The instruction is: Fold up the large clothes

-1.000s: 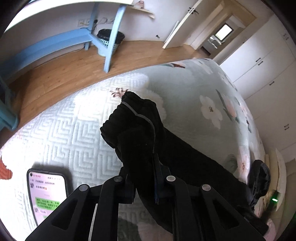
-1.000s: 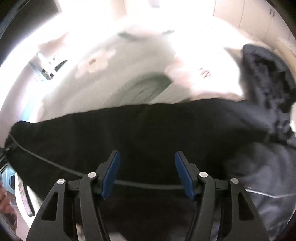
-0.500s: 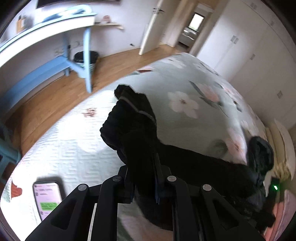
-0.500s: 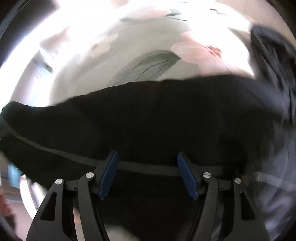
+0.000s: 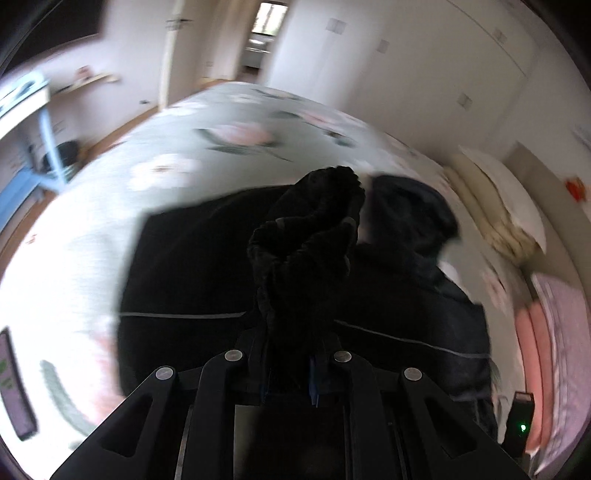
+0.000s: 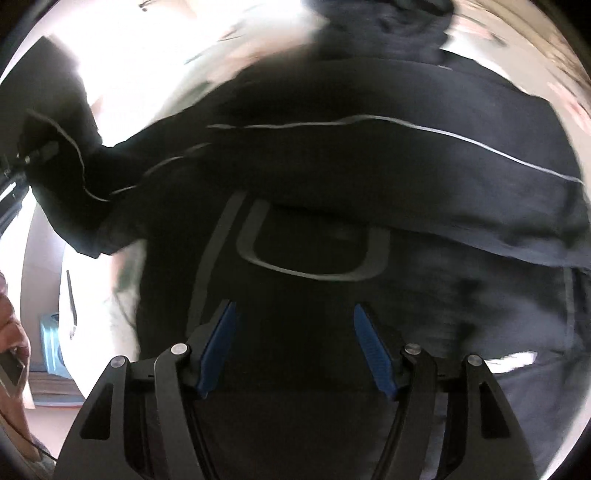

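Black garment [image 5: 207,280] spread on bed [image 5: 177,147], soft, limp, bulky; likely sags if lifted. Left gripper [image 5: 291,373] clenched on bunched fleecy end [image 5: 310,229]. Right gripper [image 6: 295,347] released, hovering above fabric. Best held at hem, corners.

Ahead of the left hand-held gripper spreads a wide bed with a pale green bedspread printed with pink and white flowers [image 5: 229,147]. Beyond it stand tall white wardrobe doors [image 5: 406,74], and to their left an open doorway [image 5: 264,35] shows a bright window. Far left, over a strip of light wooden floor [image 5: 110,138], stands a light blue wooden table [image 5: 33,122]. To the right lie cream pillows [image 5: 495,206] and folded pink bedding [image 5: 535,350].
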`<state>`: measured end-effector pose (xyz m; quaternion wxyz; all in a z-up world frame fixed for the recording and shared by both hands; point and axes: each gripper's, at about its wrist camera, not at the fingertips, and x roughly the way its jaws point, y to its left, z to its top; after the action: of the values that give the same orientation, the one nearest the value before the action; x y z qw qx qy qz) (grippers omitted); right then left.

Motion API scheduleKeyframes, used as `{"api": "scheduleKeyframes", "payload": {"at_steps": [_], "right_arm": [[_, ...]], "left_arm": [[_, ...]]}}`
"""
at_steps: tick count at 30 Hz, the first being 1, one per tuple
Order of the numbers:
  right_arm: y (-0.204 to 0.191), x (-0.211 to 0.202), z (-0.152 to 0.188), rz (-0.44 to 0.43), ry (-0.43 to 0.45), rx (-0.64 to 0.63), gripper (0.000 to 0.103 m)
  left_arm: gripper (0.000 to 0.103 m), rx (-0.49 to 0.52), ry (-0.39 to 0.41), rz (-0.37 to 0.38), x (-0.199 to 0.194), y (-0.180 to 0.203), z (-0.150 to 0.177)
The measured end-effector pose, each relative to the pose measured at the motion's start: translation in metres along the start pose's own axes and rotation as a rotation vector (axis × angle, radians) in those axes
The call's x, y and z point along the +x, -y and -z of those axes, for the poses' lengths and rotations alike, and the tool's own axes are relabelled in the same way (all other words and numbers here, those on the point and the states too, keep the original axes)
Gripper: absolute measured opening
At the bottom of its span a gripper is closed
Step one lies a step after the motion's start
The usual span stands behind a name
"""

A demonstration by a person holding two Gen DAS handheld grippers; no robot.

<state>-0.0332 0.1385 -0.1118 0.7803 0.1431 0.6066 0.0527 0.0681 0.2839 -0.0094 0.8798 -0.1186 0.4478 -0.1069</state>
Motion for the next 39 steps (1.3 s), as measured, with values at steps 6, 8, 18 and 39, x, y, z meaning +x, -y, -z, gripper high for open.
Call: {"api": "scheduleKeyframes", "payload": {"at_steps": [6,8,18,39], "right_arm": [[0.085,-0.030,0.010,-0.003,0.003,0.090,0.071],[0.097,-0.042,0.011,0.009,0.023,0.106,0.071],[0.180,-0.065,0.026,0.040,0.006,0.214,0.071],[0.213,-0.071,-0.056,-0.064,0.115,0.143,0.078]], "left_arm": [[0.015,0.118,-0.044,0.142,0.033,0.120,0.019],[0.016,0.155,-0.063,0.178,0.046,0.156,0.029],[0.033,0.288,-0.244,0.229,0.147,0.260,0.101],[0.070,-0.133,-0.313,0.347,0.088,0.121,0.094]]}}
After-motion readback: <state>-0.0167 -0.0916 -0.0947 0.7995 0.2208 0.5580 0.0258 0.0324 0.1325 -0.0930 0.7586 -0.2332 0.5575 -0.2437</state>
